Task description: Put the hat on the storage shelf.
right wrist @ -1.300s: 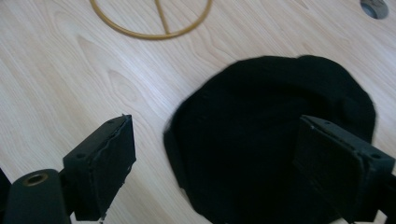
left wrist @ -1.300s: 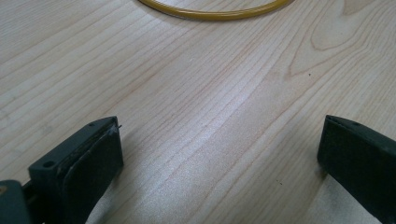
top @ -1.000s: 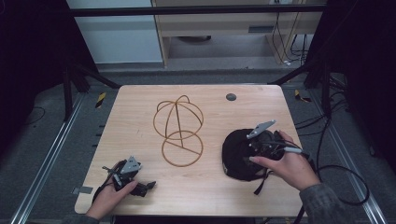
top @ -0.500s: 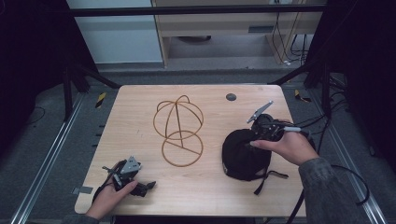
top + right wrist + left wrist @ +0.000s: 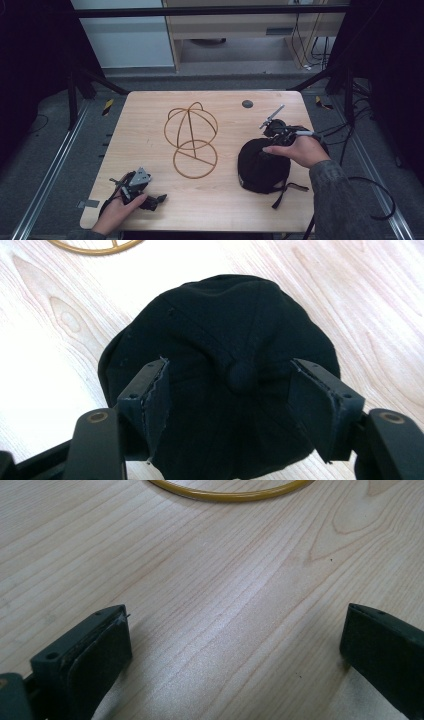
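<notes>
R gripper (image 5: 227,405) moved over cap (image 5: 220,330), fingers closing, astride crown button | L gripper (image 5: 235,655) spread

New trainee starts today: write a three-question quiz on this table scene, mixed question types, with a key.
1. True or false: the black cap hangs on the wire stand.
2. Which gripper is over the cap? A) left gripper B) right gripper
3. Fill in: the right gripper's fingers sit either side of the cap's top ______.

Key:
1. False. The cap lies on the table, beside the stand and apart from it.
2. B. Its fingers have just been closing, with the crown between them; they do not yet seem to press on it. The left gripper rests open on bare wood.
3. Button.
</notes>
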The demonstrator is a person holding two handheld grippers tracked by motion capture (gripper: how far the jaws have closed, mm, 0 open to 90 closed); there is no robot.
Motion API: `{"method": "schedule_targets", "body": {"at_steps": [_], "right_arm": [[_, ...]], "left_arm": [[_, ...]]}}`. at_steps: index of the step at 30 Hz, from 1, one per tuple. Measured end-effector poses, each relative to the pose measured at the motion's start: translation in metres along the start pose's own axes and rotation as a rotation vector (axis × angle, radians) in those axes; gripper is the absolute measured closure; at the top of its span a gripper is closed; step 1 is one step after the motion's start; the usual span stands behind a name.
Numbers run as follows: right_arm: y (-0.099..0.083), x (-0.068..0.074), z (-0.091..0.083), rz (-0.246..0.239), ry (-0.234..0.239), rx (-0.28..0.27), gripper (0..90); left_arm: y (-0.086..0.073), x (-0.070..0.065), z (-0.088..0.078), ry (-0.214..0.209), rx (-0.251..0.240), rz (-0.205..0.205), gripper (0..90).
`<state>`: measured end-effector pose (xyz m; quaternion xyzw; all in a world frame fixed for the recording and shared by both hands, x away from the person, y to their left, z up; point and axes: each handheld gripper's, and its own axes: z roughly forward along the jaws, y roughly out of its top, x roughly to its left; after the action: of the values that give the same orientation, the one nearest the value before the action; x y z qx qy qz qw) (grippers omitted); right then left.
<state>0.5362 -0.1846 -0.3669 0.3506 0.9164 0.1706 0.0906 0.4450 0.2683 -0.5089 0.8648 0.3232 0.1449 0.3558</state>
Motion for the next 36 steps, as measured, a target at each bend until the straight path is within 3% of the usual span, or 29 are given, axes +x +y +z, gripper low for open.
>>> {"method": "schedule_targets", "body": {"at_steps": [11, 24, 36], "right_arm": [[0.004, -0.005, 0.013, 0.006, 0.031, 0.053, 43.7], [0.003, -0.01, 0.017, -0.01, 0.044, 0.048, 69.6], [0.002, -0.009, 0.014, -0.028, 0.04, 0.033, 72.5]], "left_arm": [[0.0, 0.0, 0.0, 0.0, 0.0, 0.0, 0.0], [0.0, 0.0, 0.0, 0.0, 0.0, 0.0, 0.0], [0.0, 0.0, 0.0, 0.0, 0.0, 0.0, 0.0]]}}
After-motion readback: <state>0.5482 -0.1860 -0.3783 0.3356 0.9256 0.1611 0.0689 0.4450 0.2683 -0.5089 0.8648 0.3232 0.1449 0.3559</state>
